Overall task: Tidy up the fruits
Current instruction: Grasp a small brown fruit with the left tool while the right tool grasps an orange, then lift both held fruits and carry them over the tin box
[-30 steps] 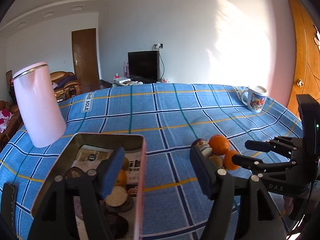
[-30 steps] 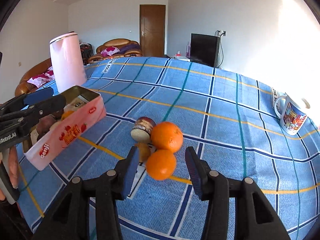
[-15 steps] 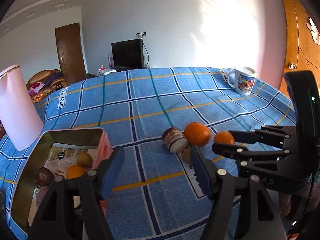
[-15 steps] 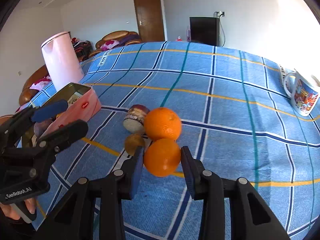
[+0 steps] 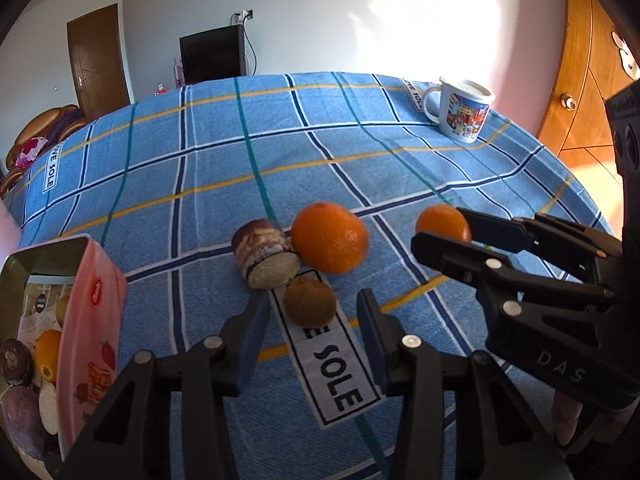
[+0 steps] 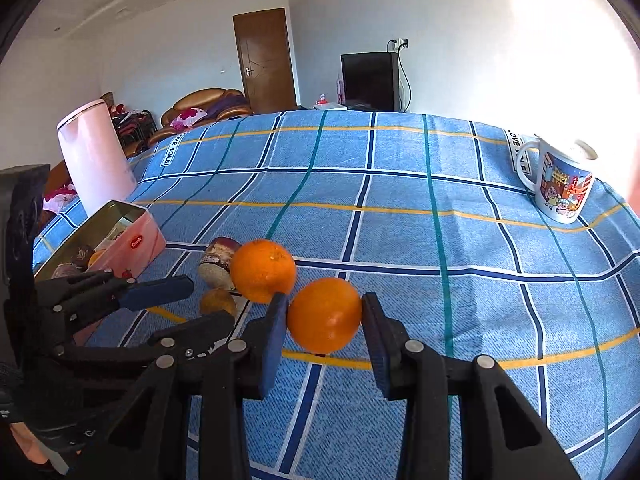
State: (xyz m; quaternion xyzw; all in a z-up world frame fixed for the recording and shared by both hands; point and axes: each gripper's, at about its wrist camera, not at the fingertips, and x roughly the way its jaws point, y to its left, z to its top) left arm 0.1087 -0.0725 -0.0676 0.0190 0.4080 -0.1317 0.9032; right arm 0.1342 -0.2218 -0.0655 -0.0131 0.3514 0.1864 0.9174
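My right gripper (image 6: 325, 320) is shut on a small orange (image 6: 324, 314), held just above the blue checked cloth; it also shows in the left wrist view (image 5: 442, 224). My left gripper (image 5: 310, 322) is open, its fingers on either side of a brown kiwi (image 5: 309, 300). A larger orange (image 5: 329, 237) and a cut purple fruit (image 5: 264, 253) lie just beyond the kiwi. A pink tin (image 5: 90, 320) at the left holds several fruits. In the right wrist view the left gripper (image 6: 188, 304) sits beside the kiwi (image 6: 218, 301).
A printed mug (image 5: 464, 112) stands at the far right of the table (image 5: 200, 160). A pink kettle (image 6: 96, 164) stands behind the tin (image 6: 136, 240). The table edge drops off at the right, near a wooden door.
My left gripper has swung right from over the tin to the kiwi. My right gripper has shut on the small orange and lifted it slightly away from the pile.
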